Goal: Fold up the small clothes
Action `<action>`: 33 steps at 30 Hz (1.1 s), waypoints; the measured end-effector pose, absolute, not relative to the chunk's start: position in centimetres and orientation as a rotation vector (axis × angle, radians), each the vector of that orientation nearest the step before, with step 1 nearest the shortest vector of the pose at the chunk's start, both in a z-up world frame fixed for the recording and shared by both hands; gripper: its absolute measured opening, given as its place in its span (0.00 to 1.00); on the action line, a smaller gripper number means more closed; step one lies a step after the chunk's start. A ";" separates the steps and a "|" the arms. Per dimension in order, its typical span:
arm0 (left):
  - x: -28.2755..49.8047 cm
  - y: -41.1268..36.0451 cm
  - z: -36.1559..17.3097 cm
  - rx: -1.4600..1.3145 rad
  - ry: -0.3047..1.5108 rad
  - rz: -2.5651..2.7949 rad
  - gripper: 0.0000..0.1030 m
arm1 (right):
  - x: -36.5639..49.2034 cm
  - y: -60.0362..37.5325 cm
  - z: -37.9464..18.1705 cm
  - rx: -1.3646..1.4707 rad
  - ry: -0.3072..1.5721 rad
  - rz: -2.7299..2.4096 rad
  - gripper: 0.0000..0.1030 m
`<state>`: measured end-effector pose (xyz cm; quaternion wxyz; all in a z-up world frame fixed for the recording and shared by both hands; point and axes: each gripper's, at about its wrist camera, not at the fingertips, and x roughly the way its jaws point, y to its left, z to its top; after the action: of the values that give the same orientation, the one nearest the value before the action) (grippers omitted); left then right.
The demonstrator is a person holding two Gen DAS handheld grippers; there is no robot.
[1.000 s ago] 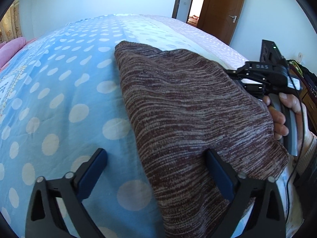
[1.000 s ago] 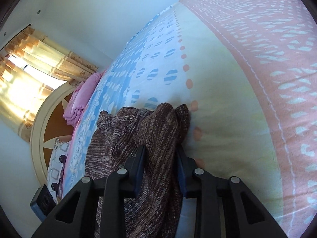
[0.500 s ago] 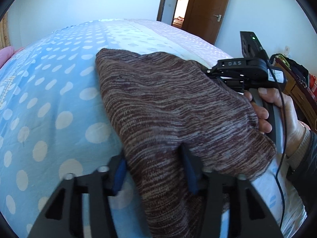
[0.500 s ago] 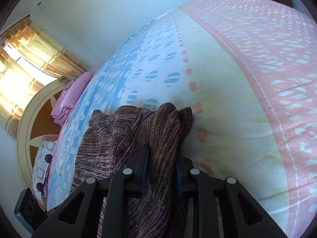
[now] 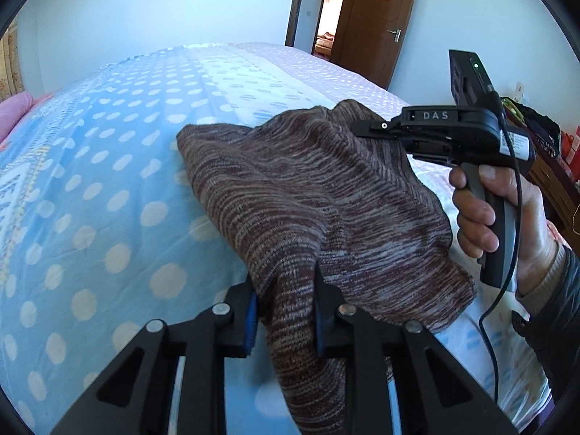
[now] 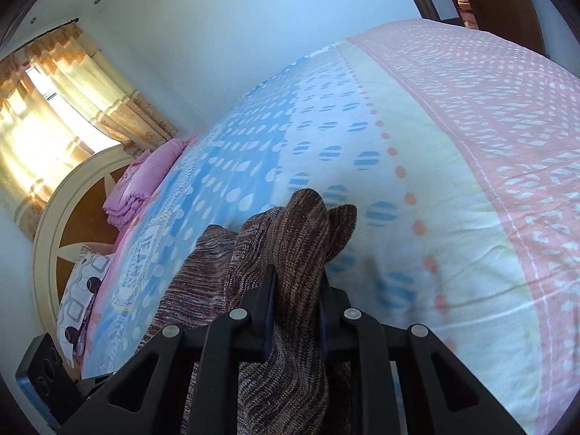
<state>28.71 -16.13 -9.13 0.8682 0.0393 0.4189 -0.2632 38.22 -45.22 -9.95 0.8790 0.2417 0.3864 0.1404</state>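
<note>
A brown marled knit garment point(image 5: 308, 188) lies bunched on the polka-dot bedspread point(image 5: 108, 181), with its near part lifted off the bed. My left gripper point(image 5: 284, 282) is closing its jaws, and its pads press on a fold of the garment's near edge. My right gripper point(image 5: 364, 131), held by a person's hand point(image 5: 478, 210), bites the garment's far right corner. In the right wrist view, the right gripper point(image 6: 297, 282) is shut on a thick bunch of the garment point(image 6: 304, 224), which sticks up past the fingertips above the bedspread point(image 6: 435, 145).
A folded pink blanket point(image 6: 145, 188) and a patterned pillow point(image 6: 79, 290) lie by the round headboard point(image 6: 54, 224). Curtains point(image 6: 54, 101) hang at the sunlit window. A brown door point(image 5: 373, 18) stands beyond the bed, with dark furniture point(image 5: 551, 166) on the right.
The left gripper's jaws went from wide apart to pinching the garment's near edge. Both grippers rose, lifting and bunching the cloth off the bedspread.
</note>
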 end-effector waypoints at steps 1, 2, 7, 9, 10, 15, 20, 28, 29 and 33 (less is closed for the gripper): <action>28.4 -15.6 -9.0 0.081 0.877 -0.546 0.24 | 38.0 -44.8 -9.8 0.503 0.803 0.298 0.18; 28.2 -15.2 -8.9 0.080 0.881 -0.538 0.24 | 37.6 -44.2 -9.6 0.505 0.798 0.309 0.18; 26.8 -12.5 -8.6 0.061 0.906 -0.495 0.24 | 36.4 -41.0 -9.3 0.500 0.795 0.351 0.18; 26.3 -11.5 -8.5 0.062 0.904 -0.481 0.24 | 36.0 -39.6 -9.3 0.488 0.799 0.367 0.18; 25.9 -11.0 -8.5 0.060 0.904 -0.471 0.24 | 35.9 -39.0 -9.2 0.483 0.799 0.373 0.18; 24.5 -8.5 -8.1 0.046 0.891 -0.432 0.24 | 35.4 -35.6 -8.7 0.469 0.795 0.421 0.18; 23.1 -6.4 -7.5 0.030 0.872 -0.397 0.24 | 35.0 -32.4 -7.9 0.452 0.792 0.466 0.18; 21.6 -2.7 -6.8 -0.004 0.855 -0.346 0.24 | 35.0 -27.7 -7.6 0.434 0.803 0.525 0.18; 21.4 -2.2 -6.7 -0.008 0.853 -0.339 0.24 | 35.0 -27.0 -7.5 0.432 0.804 0.534 0.18; 20.6 -0.4 -6.4 -0.022 0.846 -0.310 0.24 | 35.1 -24.7 -7.3 0.425 0.809 0.571 0.18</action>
<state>20.58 -0.41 -6.38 0.9002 -0.0105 0.4088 -0.1499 35.06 -24.70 -7.35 0.8584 0.2024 0.3851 0.2717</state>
